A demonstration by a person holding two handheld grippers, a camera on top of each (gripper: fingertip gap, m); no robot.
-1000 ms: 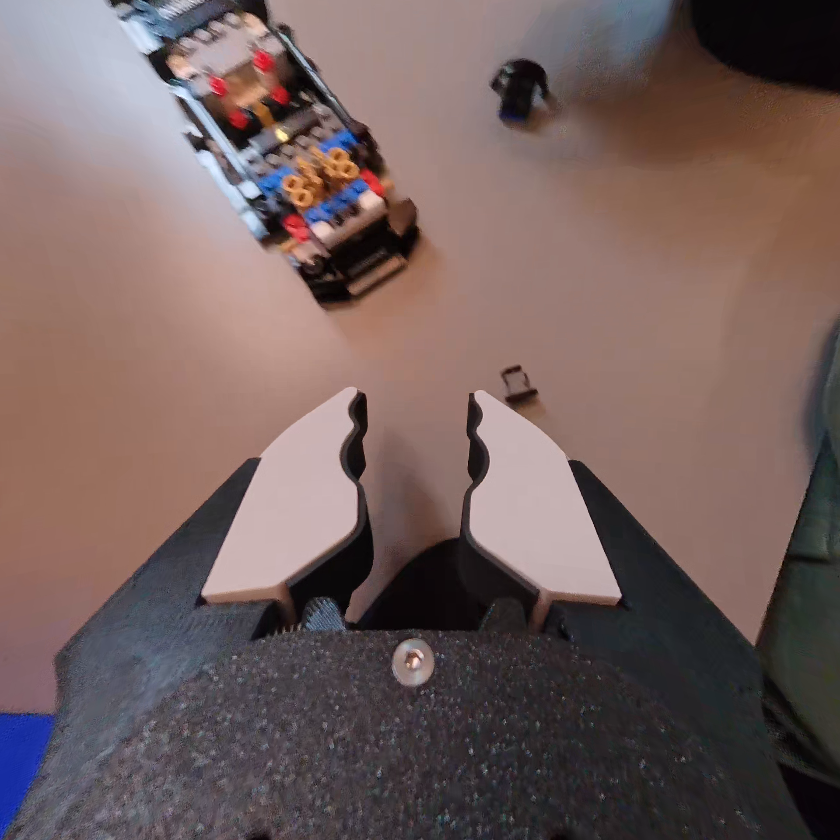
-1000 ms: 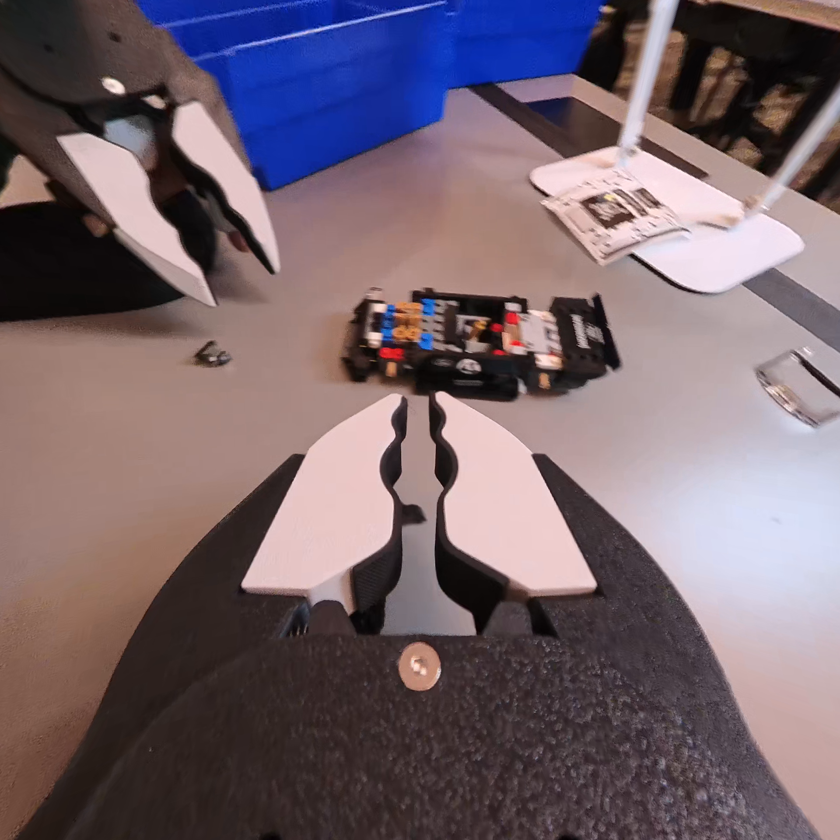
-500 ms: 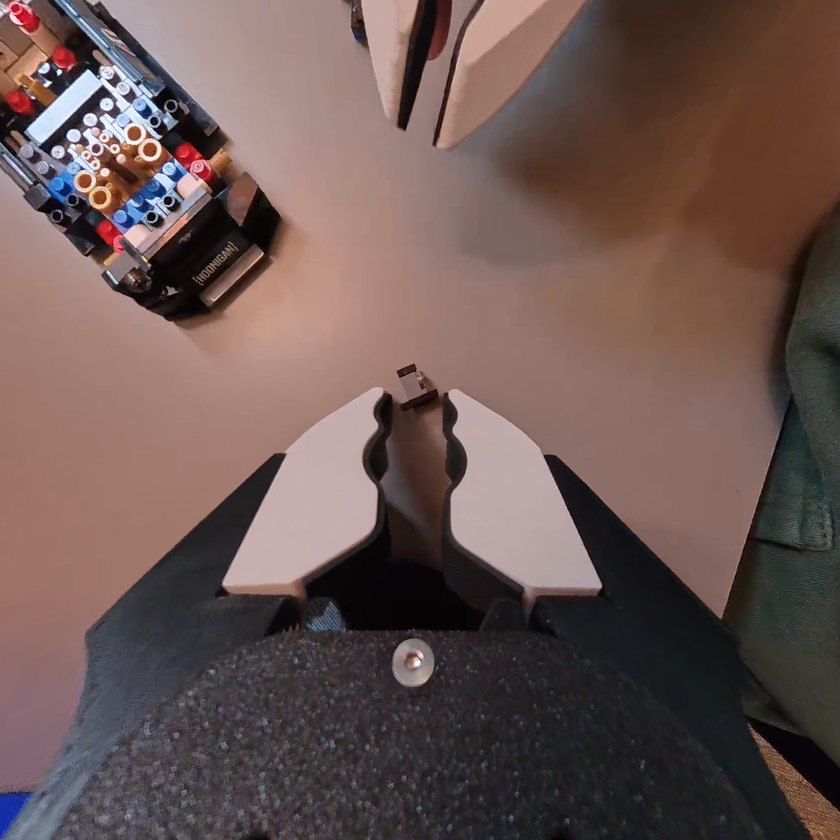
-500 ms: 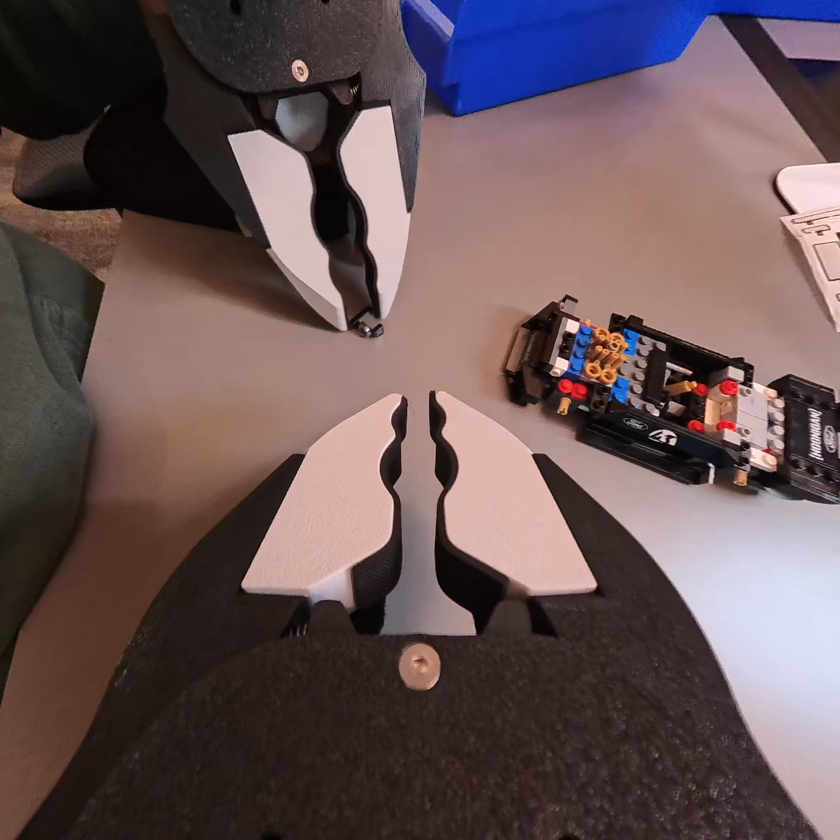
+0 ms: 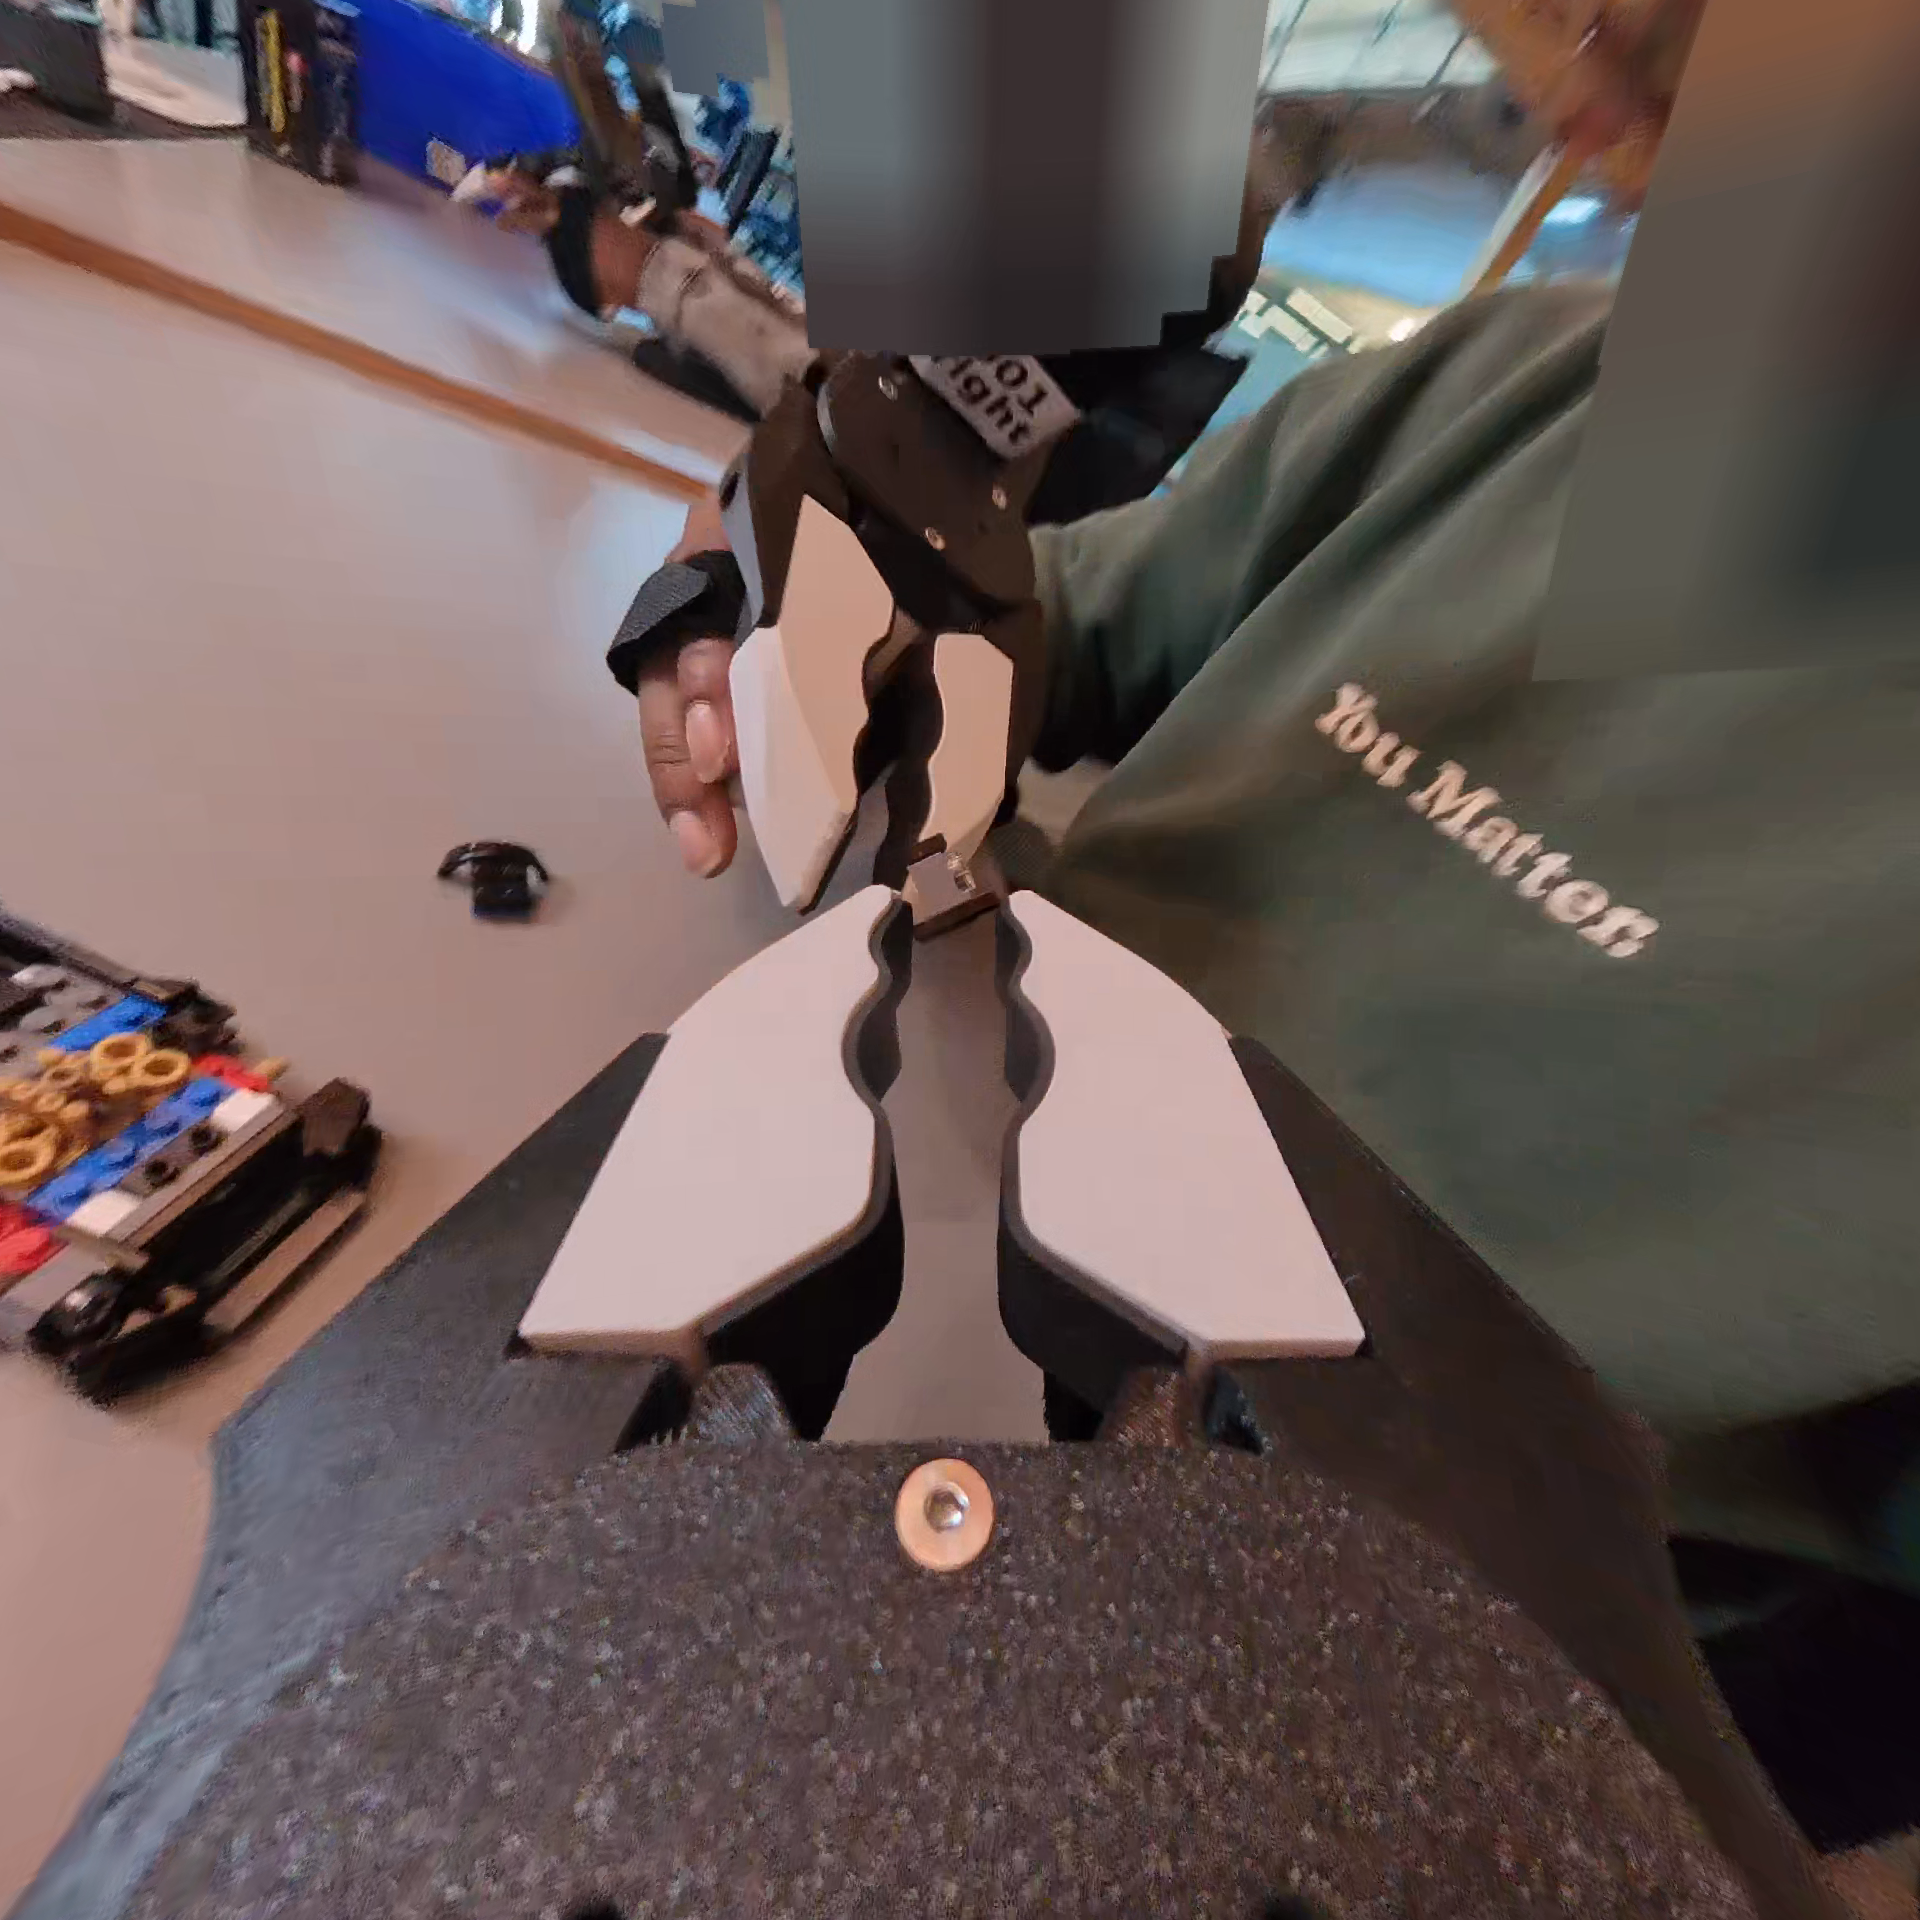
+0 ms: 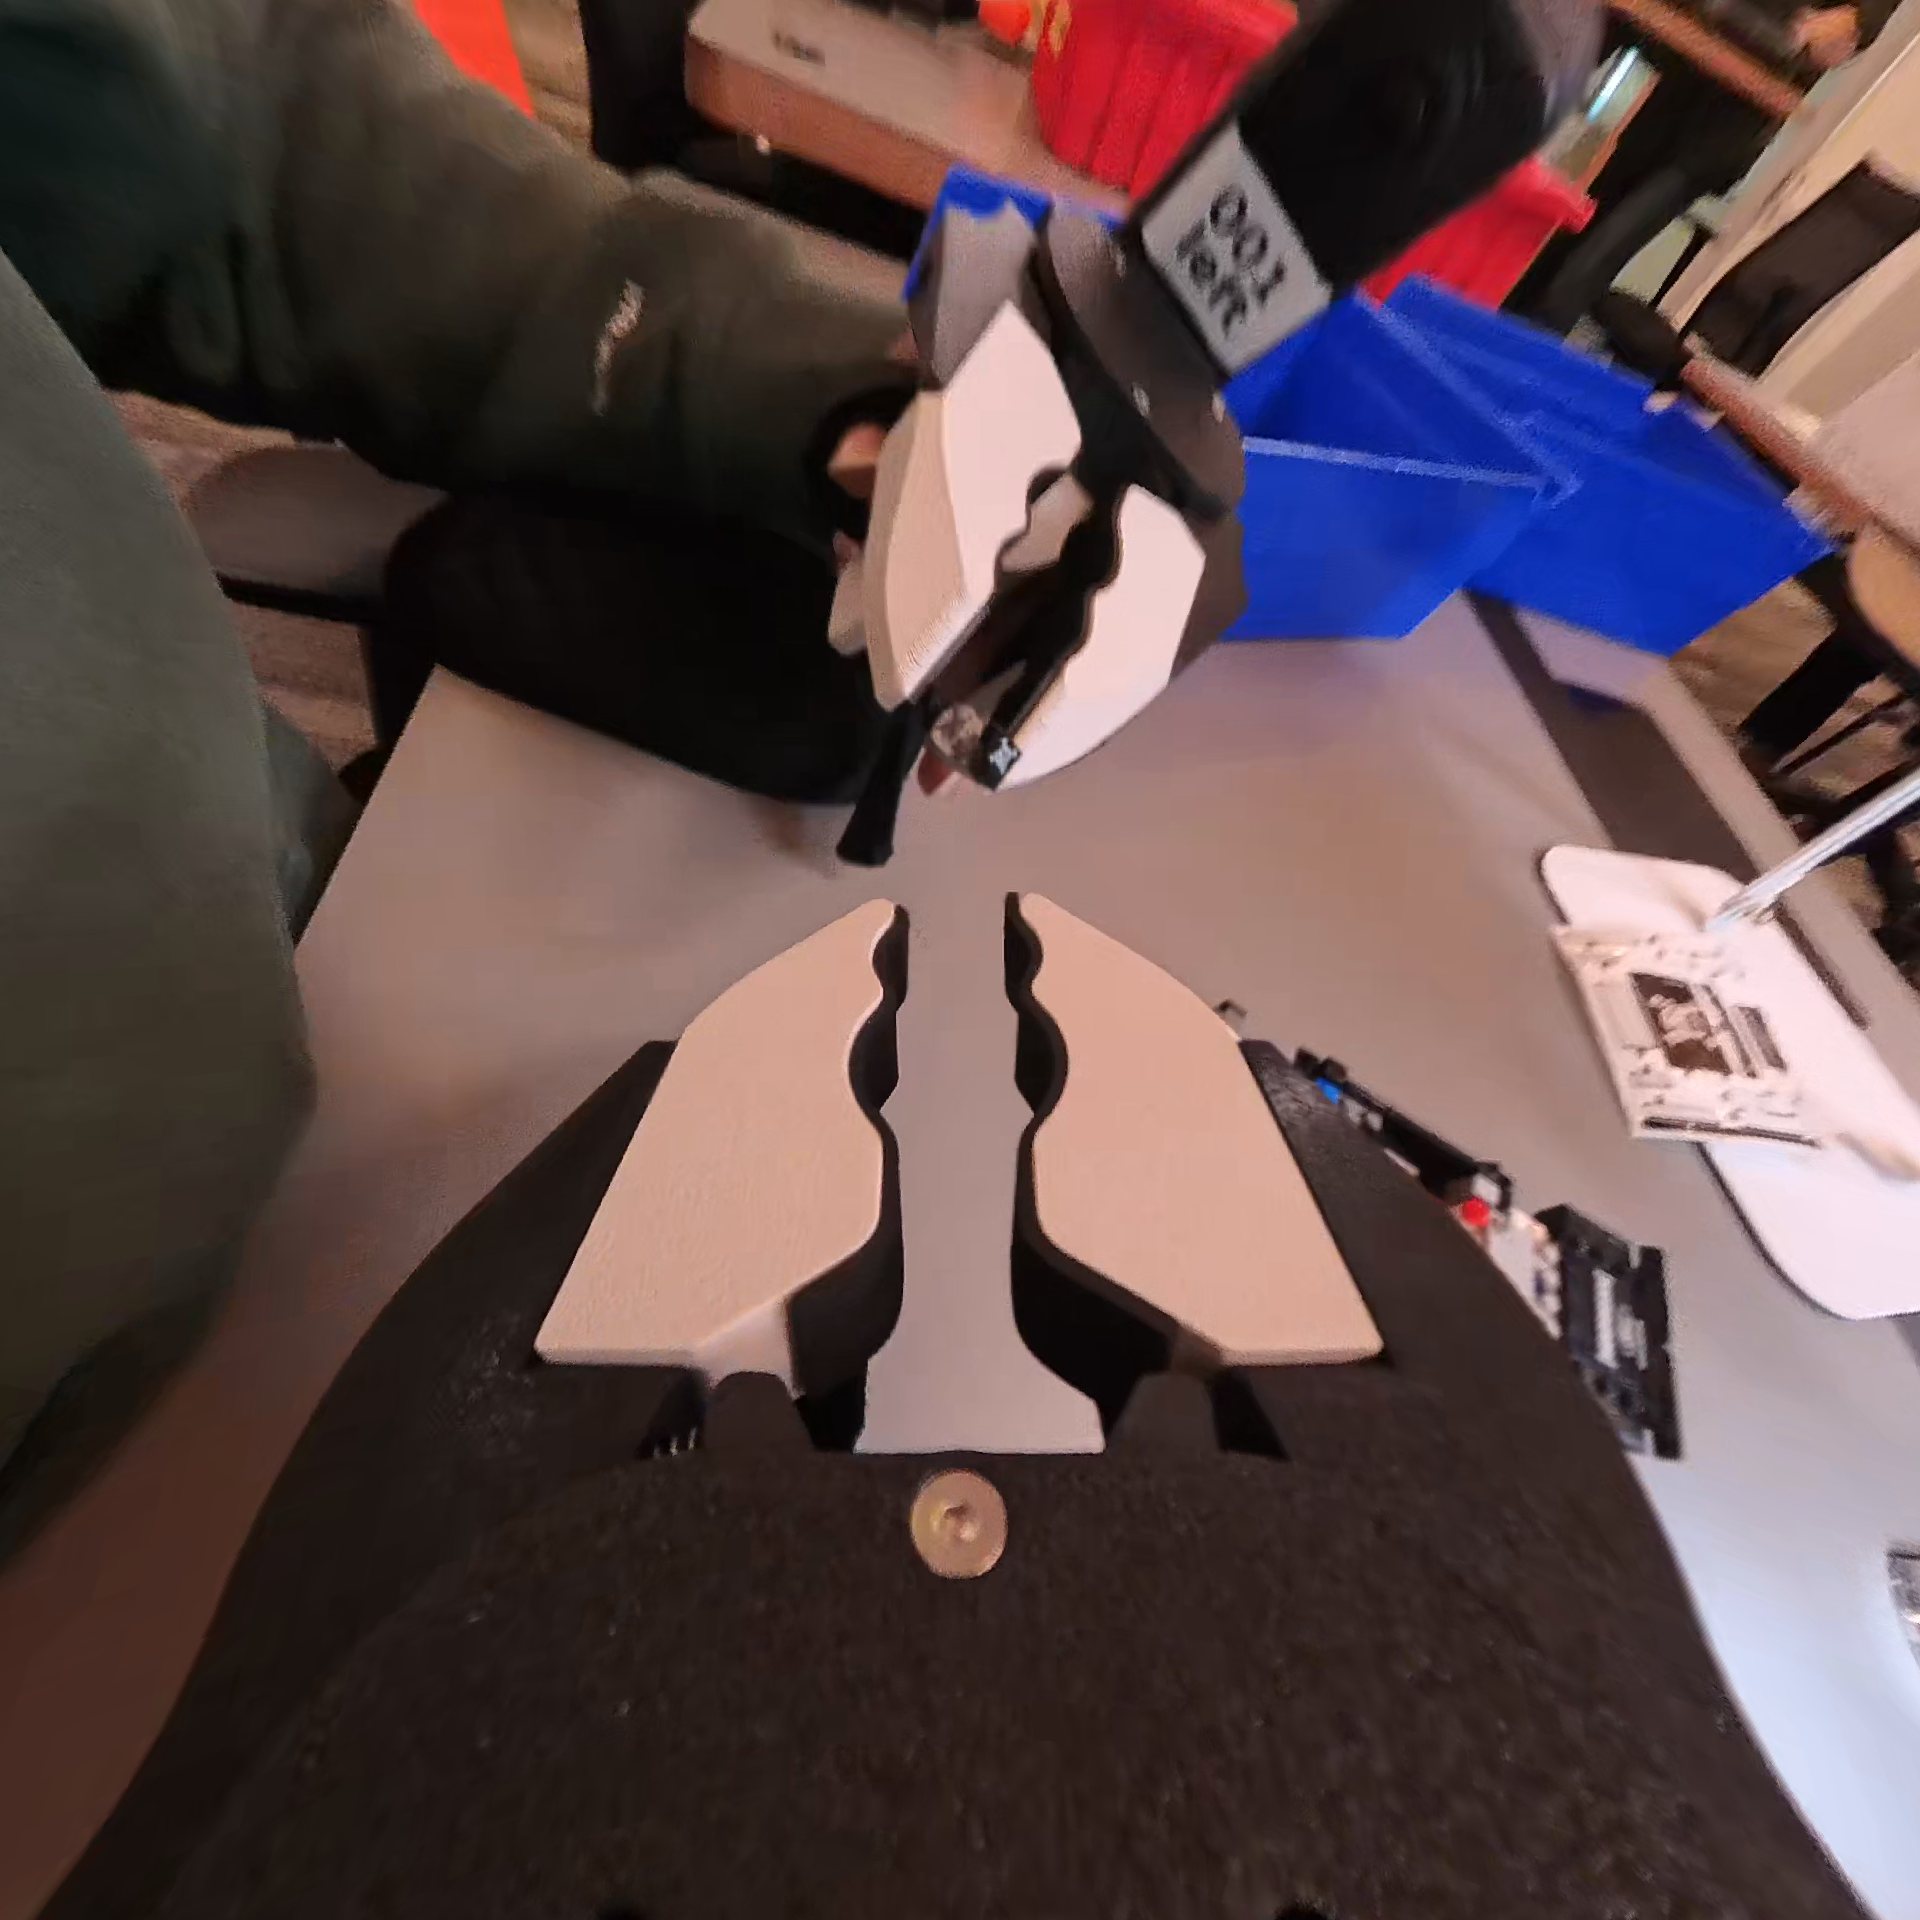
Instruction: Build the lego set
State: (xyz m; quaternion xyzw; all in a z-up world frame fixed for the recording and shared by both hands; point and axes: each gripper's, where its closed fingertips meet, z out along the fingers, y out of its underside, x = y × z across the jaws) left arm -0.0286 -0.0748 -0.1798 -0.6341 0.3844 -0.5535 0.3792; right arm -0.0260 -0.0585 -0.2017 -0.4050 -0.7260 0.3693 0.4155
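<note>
Aloft, a small dark lego piece (image 5: 940, 896) with a pale face sits pinched at the very tips of the left gripper (image 5: 948, 914), at the centre of the left wrist view and clear of the table (image 5: 312, 623). In the right wrist view the same piece (image 6: 971, 750) shows just above centre, at the tips of the left gripper (image 6: 987, 743), tilted down toward the camera; motion blur hides which way its long side runs. The right gripper (image 6: 951, 914) waits directly below it in that frame, jaws parted by a narrow gap and holding nothing, near the piece but not touching. From the left wrist view the right gripper (image 5: 904, 831) hangs tip-down just above the piece, almost tip to tip with the left. The piece thus lies straight ahead of the empty claw, which looks placed to receive or regrip it, likely by closing across its short width. The part-built lego car (image 5: 135, 1153) lies at the left edge of the left wrist view and at the lower right of the right wrist view (image 6: 1579, 1288), well apart from both claws. A loose dark part (image 5: 494, 871) rests on the table at middle left, a blue bin (image 6: 1455, 520) at upper right.
</note>
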